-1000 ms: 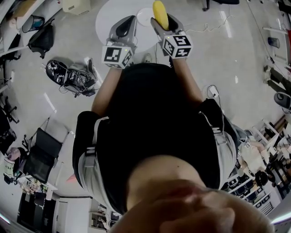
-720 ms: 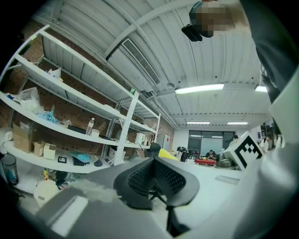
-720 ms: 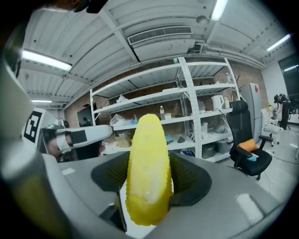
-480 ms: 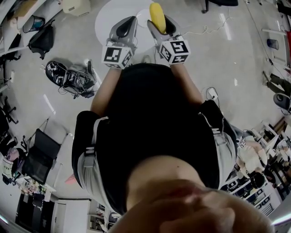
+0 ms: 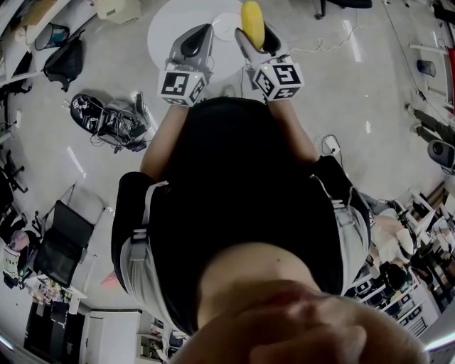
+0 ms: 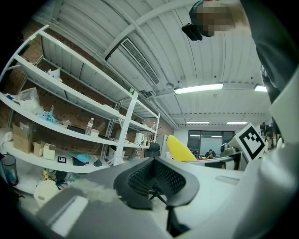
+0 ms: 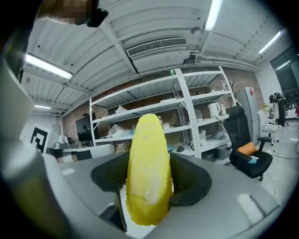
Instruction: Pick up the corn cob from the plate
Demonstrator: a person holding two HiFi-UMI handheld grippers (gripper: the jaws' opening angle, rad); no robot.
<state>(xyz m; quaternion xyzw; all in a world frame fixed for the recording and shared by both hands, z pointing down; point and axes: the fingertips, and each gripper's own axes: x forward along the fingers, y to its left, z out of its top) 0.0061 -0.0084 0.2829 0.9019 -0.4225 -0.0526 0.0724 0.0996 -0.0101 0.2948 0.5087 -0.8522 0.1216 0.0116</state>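
A yellow corn cob [image 5: 252, 17] stands upright between the pads of my right gripper [image 5: 254, 30], which is shut on it and holds it above the round white table [image 5: 167, 32]. In the right gripper view the corn cob [image 7: 147, 163] fills the gap between the two dark pads of the right gripper [image 7: 149, 179], tip up. The white plate [image 5: 226, 27] lies on the table just left of the cob. My left gripper [image 5: 193, 44] hangs beside it with its jaws together and nothing in them. The left gripper view shows its pads [image 6: 154, 179] and the corn cob [image 6: 180, 149] beyond them.
Metal shelving [image 7: 187, 116] with boxes and bottles fills the background. An office chair [image 7: 247, 149] stands at the right. On the floor left of the table lie a dark bag with cables [image 5: 106, 117] and a white cable [image 5: 313, 48] runs right of the table.
The right gripper has lifted the corn cob a little and tilted slightly. The left gripper has stayed where it was.
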